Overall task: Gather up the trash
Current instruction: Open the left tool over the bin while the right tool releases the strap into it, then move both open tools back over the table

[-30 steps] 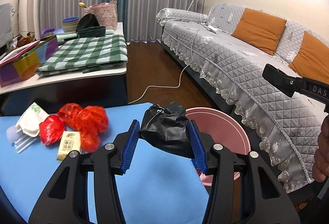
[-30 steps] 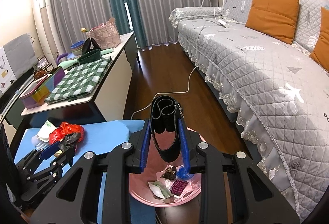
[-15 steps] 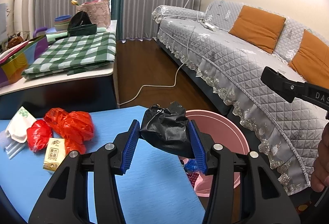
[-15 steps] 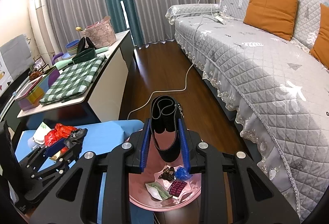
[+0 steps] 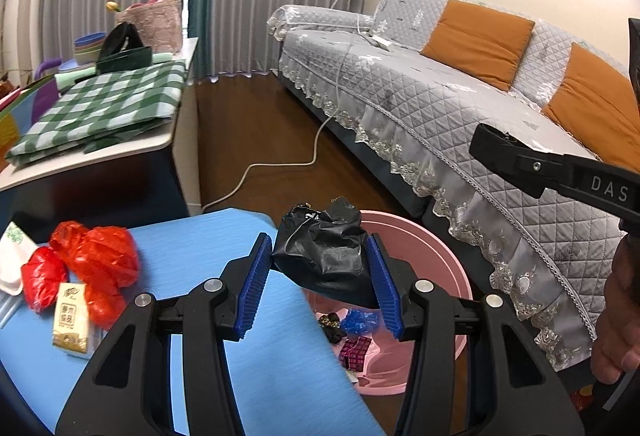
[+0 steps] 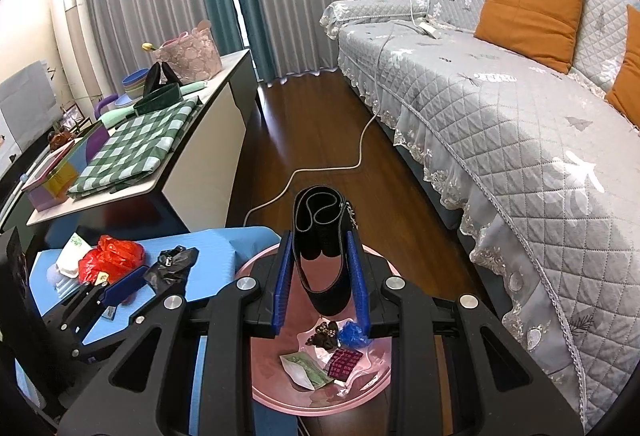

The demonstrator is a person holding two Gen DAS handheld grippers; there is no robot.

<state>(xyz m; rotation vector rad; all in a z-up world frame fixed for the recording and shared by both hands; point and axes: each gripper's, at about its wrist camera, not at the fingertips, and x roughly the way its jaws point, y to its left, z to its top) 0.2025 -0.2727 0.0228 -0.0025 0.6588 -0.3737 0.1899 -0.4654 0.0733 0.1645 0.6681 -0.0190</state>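
My left gripper is shut on a crumpled black plastic bag and holds it at the right edge of the blue table, over the near rim of the pink bin. It also shows in the right wrist view. My right gripper is shut on a folded black strap and holds it above the pink bin, which holds several scraps. Red plastic bags, a small yellow packet and a white wrapper lie on the table.
A grey quilted sofa with orange cushions runs along the right. A white cable crosses the wood floor. A white side table with a green checked cloth stands at the left rear.
My left gripper has carried the black bag to the right, from above the table to the bin's rim. The right gripper has stayed over the bin with the strap.
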